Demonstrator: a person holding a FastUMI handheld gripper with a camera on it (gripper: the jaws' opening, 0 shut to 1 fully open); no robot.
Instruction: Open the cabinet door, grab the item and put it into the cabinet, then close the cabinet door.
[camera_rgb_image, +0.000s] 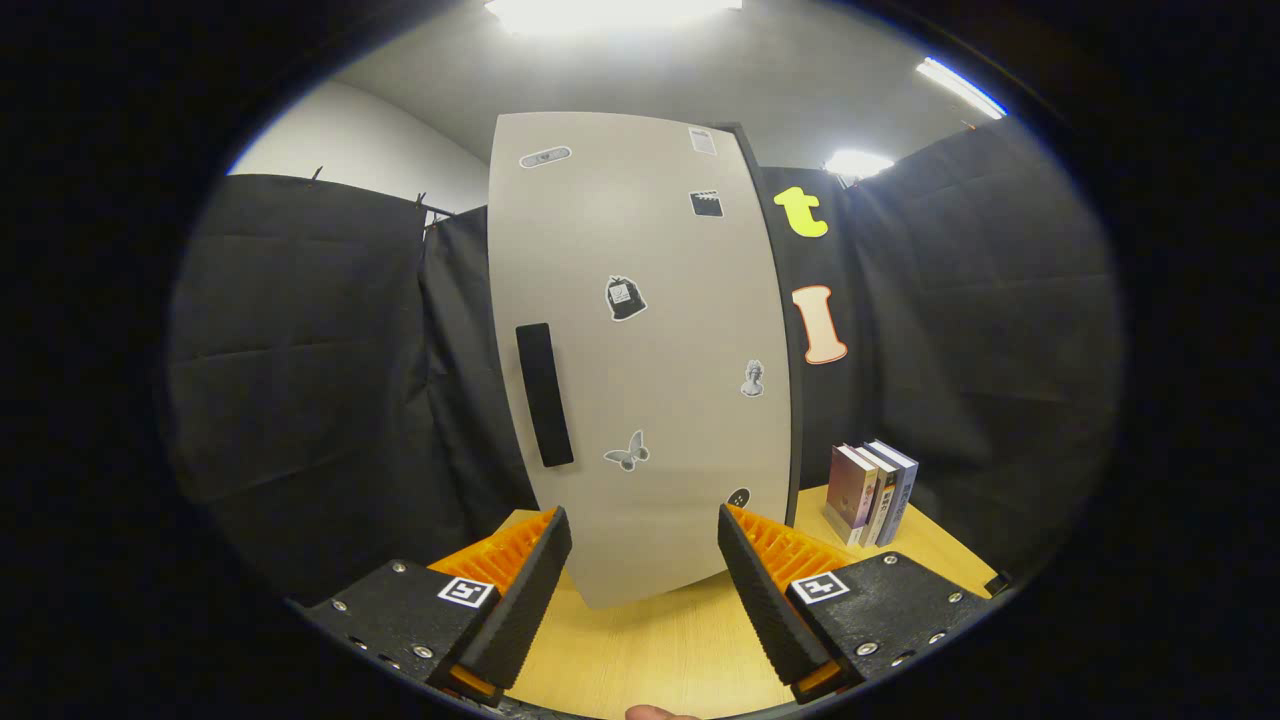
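Observation:
A tall beige cabinet (650, 350) stands on the wooden table (650, 650) just ahead of my fingers. Its door is closed, dotted with small stickers, and carries a black vertical handle (544, 395) near its left edge. My gripper (645, 570) is open, with nothing between the fingers, and points at the lower part of the door. The handle sits above and slightly left of the left finger. To the right of the cabinet, several books (870, 493) stand upright on the table, beyond the right finger.
Black cloth walls close in the booth behind and on both sides of the cabinet. The table's right corner (990, 585) lies just past the books. A fingertip of the person's hand (655, 712) shows below the gripper.

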